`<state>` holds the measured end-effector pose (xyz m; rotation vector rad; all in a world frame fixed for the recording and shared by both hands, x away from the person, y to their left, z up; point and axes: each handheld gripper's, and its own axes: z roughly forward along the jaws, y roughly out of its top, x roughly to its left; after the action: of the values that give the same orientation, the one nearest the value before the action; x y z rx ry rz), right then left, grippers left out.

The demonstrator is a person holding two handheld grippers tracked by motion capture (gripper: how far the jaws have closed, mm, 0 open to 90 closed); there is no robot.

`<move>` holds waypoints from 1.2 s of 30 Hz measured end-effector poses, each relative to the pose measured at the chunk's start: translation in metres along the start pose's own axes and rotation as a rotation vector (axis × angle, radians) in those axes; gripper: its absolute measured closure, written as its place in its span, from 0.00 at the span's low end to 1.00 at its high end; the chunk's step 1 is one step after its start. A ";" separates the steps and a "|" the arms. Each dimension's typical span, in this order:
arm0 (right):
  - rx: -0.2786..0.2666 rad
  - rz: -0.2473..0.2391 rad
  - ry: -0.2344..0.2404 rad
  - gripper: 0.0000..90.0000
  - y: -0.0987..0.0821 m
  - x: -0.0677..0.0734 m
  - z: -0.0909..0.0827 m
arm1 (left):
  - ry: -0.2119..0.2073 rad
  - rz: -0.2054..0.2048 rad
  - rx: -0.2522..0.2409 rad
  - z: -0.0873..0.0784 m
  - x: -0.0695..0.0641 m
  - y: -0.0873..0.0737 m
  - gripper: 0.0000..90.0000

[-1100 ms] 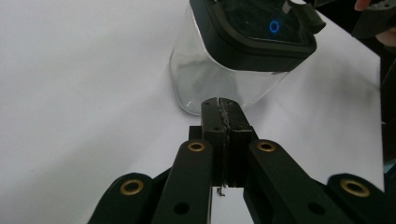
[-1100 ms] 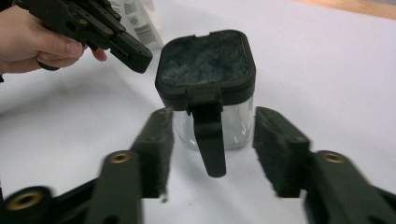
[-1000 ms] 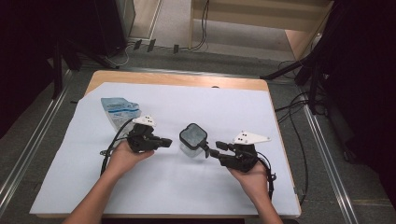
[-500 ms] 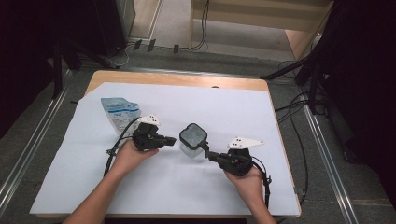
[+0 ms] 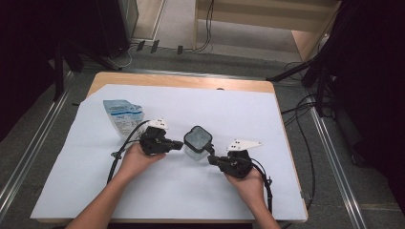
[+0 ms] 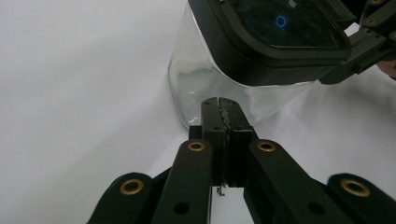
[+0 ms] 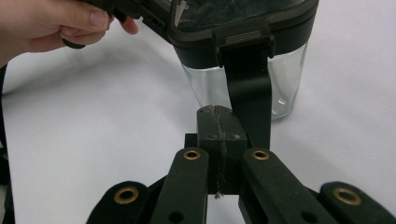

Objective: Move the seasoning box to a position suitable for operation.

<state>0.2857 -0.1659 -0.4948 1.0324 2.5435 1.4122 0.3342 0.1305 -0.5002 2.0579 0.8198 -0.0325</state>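
A clear container (image 5: 193, 151) with a black lid (image 5: 197, 137) stands in the middle of the white sheet. My left gripper (image 5: 180, 144) is shut, its tips against the container's left wall (image 6: 205, 88) just below the lid (image 6: 271, 42), with nothing between the jaws (image 6: 220, 103). My right gripper (image 5: 211, 159) comes in from the container's right and is also shut and empty (image 7: 215, 111). Its tips sit low beside the lid's black latch strap (image 7: 247, 84), which hangs down over the clear wall (image 7: 286, 79).
A blue and white pouch (image 5: 122, 115) lies at the back left of the white sheet (image 5: 248, 112) that covers the wooden table (image 5: 181, 80). Cables trail from both grippers toward the front edge. The left hand (image 7: 51, 23) holds its gripper close by the lid.
The right hand has sunk a little and drawn in toward the container's lower right side. The left hand and the container stay where they were.
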 end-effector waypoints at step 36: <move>-0.036 0.060 -0.089 1.00 0.010 -0.044 -0.005 | -0.022 0.023 0.010 0.008 -0.015 0.000 0.99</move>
<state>0.3237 -0.1914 -0.4958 1.1476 2.4352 1.3875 0.3245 0.1163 -0.4999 2.0727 0.7834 -0.0465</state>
